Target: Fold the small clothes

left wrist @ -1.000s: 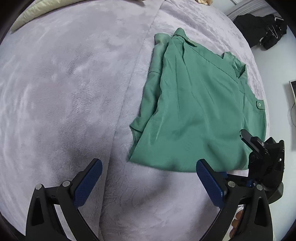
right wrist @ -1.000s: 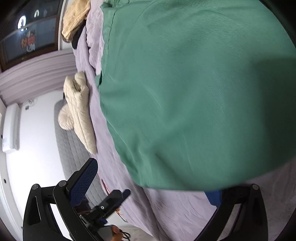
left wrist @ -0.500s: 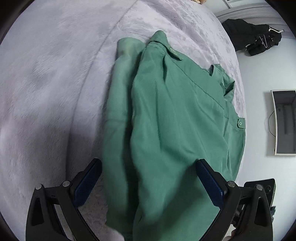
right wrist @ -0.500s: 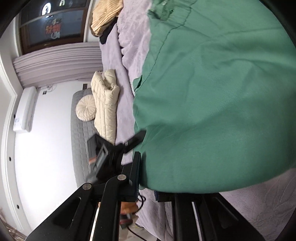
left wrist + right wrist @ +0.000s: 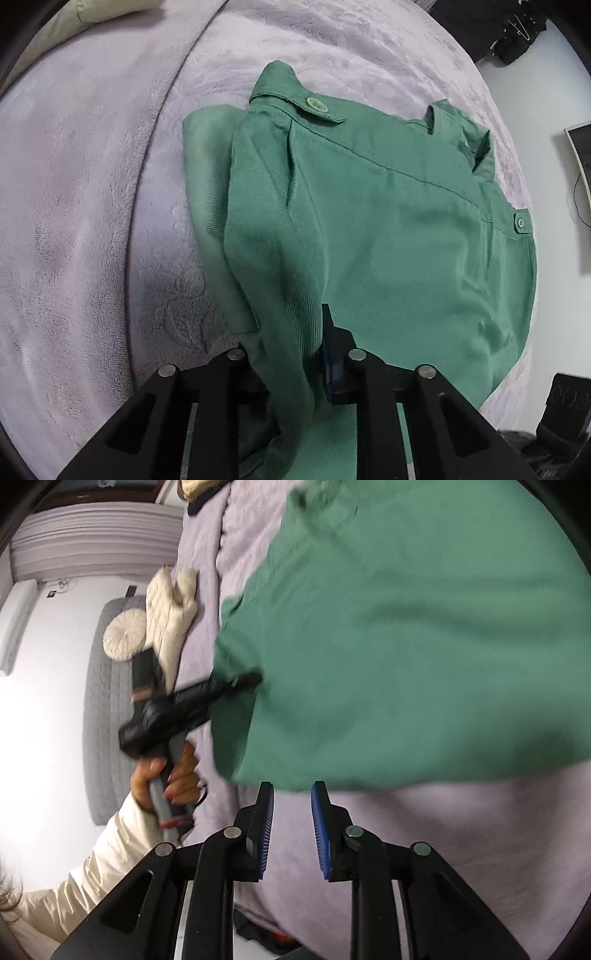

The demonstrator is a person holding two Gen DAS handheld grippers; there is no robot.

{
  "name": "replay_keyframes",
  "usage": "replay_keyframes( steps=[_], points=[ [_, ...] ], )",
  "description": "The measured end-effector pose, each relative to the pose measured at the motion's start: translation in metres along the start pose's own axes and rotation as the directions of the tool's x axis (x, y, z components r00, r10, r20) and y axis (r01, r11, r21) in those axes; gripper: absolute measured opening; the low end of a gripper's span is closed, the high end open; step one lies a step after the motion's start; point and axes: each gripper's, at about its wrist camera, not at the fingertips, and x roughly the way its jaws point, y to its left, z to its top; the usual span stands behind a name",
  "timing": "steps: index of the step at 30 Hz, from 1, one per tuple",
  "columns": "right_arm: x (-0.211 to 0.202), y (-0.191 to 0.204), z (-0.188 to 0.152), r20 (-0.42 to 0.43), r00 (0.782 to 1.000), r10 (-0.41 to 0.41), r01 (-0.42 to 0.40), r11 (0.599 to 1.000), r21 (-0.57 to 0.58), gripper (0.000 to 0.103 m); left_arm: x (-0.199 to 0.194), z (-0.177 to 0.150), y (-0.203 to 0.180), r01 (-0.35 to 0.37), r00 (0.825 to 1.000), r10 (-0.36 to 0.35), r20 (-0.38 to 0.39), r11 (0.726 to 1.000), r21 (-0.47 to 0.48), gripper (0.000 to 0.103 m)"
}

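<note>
Your left gripper (image 5: 295,369) is closing its fingers on a bunched fold at the near-left edge of the green shirt (image 5: 388,236), and the cloth is already pinched between the pads. The shirt lies partly folded on the lilac bed cover (image 5: 92,221), toward the bed's near right side, with its buttoned tabs pointing at the far edge.

Your right gripper (image 5: 291,827) hovers just off the shirt's near hem. Its fingers (image 5: 319,834) stand a little apart and are opening, with nothing between them, only bed cover below.

The risk I see is the one-sided hold. If you lift or carry the fold with the left alone, the loose right side will likely drag and skew the crease. The left pinch also seems to gather several layers, so pulling may undo the tucked sleeve (image 5: 207,177) beneath. Re-grip the hem on the right before moving.
</note>
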Motion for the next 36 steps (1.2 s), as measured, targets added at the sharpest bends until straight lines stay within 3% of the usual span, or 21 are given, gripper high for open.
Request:
replay_keyframes(
  steps=[3, 6, 9, 11, 14, 20, 25, 30, 36],
  points=[
    [-0.029, -0.008, 0.029, 0.146, 0.982, -0.123, 0.127, 0.992, -0.017, 0.024, -0.018, -0.003, -0.01, 0.01, 0.998, -0.011, 0.055, 1.0, 0.025, 0.015],
    [-0.03, -0.016, 0.057, 0.214, 0.959, -0.187, 0.196, 0.981, -0.018, 0.018, -0.033, -0.003, -0.02, 0.029, 0.995, -0.033, 0.093, 0.999, 0.036, 0.011],
    [-0.003, -0.018, 0.071, 0.188, 0.954, -0.233, 0.248, 0.967, -0.062, 0.018, -0.045, -0.003, -0.033, 0.057, 0.99, -0.062, 0.124, 0.998, 0.04, 0.011],
    [0.027, -0.032, 0.069, 0.107, 0.954, -0.279, 0.287, 0.955, -0.071, 0.018, -0.05, 0.003, -0.047, 0.074, 0.987, -0.08, 0.14, 0.996, 0.043, 0.011],
    [0.034, -0.04, 0.062, 0.138, 0.949, -0.283, 0.299, 0.948, -0.111, 0.018, -0.062, 0.004, -0.073, 0.092, 0.981, -0.103, 0.167, 0.993, 0.071, 0.011],
    [0.023, -0.056, 0.066, 0.121, 0.974, -0.19, 0.197, 0.979, -0.057, 0.017, -0.08, 0.008, -0.149, 0.087, 0.973, -0.122, 0.196, 0.98, 0.18, 0.011],
    [-0.001, -0.081, 0.062, 0.117, 0.993, -0.019, 0.013, 0.999, 0.048, 0.019, -0.075, 0.009, -0.239, 0.026, 0.976, -0.093, 0.197, 0.947, 0.321, 0.011],
    [-0.063, -0.116, 0.042, 0.232, 0.969, 0.084, -0.113, 0.987, 0.114, 0.02, -0.034, -0.001, -0.332, 0.004, 0.986, -0.084, 0.148, 0.883, 0.47, 0.011],
    [-0.107, -0.179, 0.021, 0.31, 0.946, 0.093, -0.172, 0.956, 0.239, 0.021, 0.054, -0.022, -0.42, -0.015, 0.998, -0.027, 0.065, 0.825, 0.565, 0.011]
  ],
)
